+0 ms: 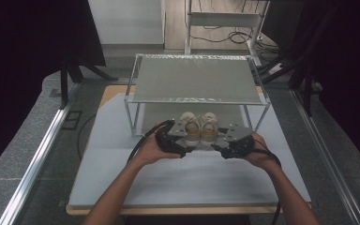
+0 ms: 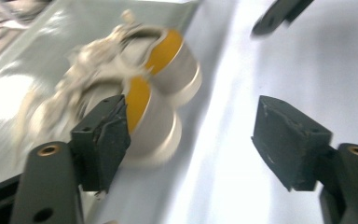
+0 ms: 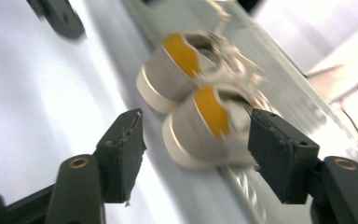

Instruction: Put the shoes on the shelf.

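A pair of beige shoes with yellow heel linings, the left shoe (image 1: pixel 191 125) and the right shoe (image 1: pixel 209 125), stands side by side at the front edge of the rack's lower shelf, heels toward me. My left gripper (image 1: pixel 190 144) sits just in front of the left shoe and my right gripper (image 1: pixel 219 146) just in front of the right shoe. In the left gripper view the jaws of the left gripper (image 2: pixel 193 121) stand open, with the nearer shoe (image 2: pixel 144 126) beside the left jaw. In the right gripper view the right gripper (image 3: pixel 196 128) is open around the heel of the nearer shoe (image 3: pixel 205 130), pads apart from it.
A two-level metal rack (image 1: pixel 192 79) stands at the back of the white table board (image 1: pixel 192 183); its upper shelf overhangs the shoes. Rack legs (image 1: pixel 132 117) flank the shelf opening. Aluminium rails (image 1: pixel 37 159) run along both sides.
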